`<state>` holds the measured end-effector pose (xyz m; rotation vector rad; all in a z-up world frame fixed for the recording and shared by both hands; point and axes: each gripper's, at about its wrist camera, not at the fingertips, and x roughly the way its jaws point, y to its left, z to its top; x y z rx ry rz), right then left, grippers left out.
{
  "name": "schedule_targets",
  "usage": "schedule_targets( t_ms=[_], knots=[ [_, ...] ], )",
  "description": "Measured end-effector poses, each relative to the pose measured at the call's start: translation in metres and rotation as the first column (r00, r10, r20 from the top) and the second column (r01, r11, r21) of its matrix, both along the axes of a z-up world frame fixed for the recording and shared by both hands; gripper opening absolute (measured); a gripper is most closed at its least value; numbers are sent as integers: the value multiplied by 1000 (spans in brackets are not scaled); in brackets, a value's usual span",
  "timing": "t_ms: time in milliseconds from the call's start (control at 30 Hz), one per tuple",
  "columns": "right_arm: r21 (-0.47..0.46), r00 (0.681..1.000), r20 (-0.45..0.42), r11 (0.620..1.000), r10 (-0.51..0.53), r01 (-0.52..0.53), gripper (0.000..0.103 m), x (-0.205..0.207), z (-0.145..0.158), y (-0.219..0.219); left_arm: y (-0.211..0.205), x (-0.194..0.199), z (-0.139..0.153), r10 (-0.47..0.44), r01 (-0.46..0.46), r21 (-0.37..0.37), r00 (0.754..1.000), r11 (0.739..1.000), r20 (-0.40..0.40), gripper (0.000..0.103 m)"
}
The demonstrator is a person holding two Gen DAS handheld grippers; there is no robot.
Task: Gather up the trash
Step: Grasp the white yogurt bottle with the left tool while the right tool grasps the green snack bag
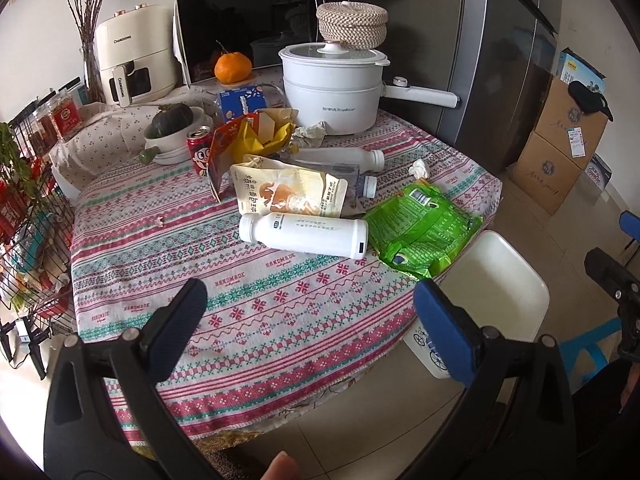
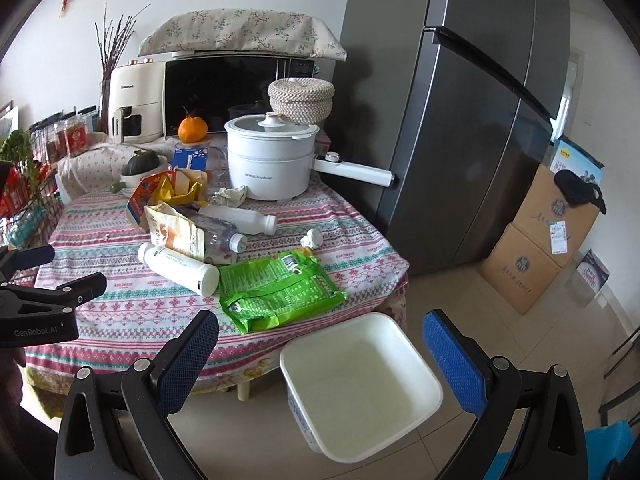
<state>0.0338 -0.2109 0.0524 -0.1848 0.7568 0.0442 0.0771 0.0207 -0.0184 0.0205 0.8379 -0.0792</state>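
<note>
Trash lies on the patterned tablecloth point(image 1: 248, 300): a white bottle point(image 1: 304, 235) on its side, a green wrapper point(image 1: 424, 228), a beige snack bag point(image 1: 288, 192), a clear bottle point(image 1: 360, 184), another white bottle point(image 1: 340, 158), a crumpled tissue point(image 1: 419, 168), a red can point(image 1: 199, 150) and a yellow wrapper point(image 1: 256, 136). A white bin point(image 2: 360, 384) stands on the floor at the table's near right corner. My left gripper point(image 1: 310, 322) is open and empty above the table's front edge. My right gripper point(image 2: 320, 360) is open and empty above the bin.
A white electric pot point(image 1: 332, 84), microwave point(image 1: 248, 36), air fryer point(image 1: 132, 60), orange point(image 1: 233, 66) and squash in a bowl point(image 1: 172, 120) stand at the back. A grey fridge point(image 2: 460, 120) is right of the table. Cardboard boxes point(image 2: 536, 240) are stacked by the wall. A wire rack point(image 1: 28, 220) stands left.
</note>
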Motion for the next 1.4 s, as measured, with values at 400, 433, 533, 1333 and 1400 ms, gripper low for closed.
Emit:
schedule_targets(
  t_ms=[400, 433, 533, 1333, 1400],
  knots=[
    [89, 963, -265, 996, 52, -29, 103, 103, -71, -13, 18, 108, -71, 166, -240, -228, 939, 944, -302, 84],
    [83, 955, -292, 996, 56, -33, 103, 110, -79, -16, 15, 117, -78, 178, -260, -233, 929, 937, -324, 83],
    [96, 940, -341, 995, 29, 4, 103, 128, -96, -27, 3, 138, -89, 218, -297, -204, 916, 933, -338, 83],
    [296, 860, -510, 935, -18, 196, 100, 185, -151, -57, -12, 146, -123, 234, -358, -195, 852, 913, -468, 51],
    [350, 851, -525, 907, -17, 234, 95, 188, -156, -62, -13, 136, -118, 210, -331, -201, 864, 922, -457, 50]
  ],
)
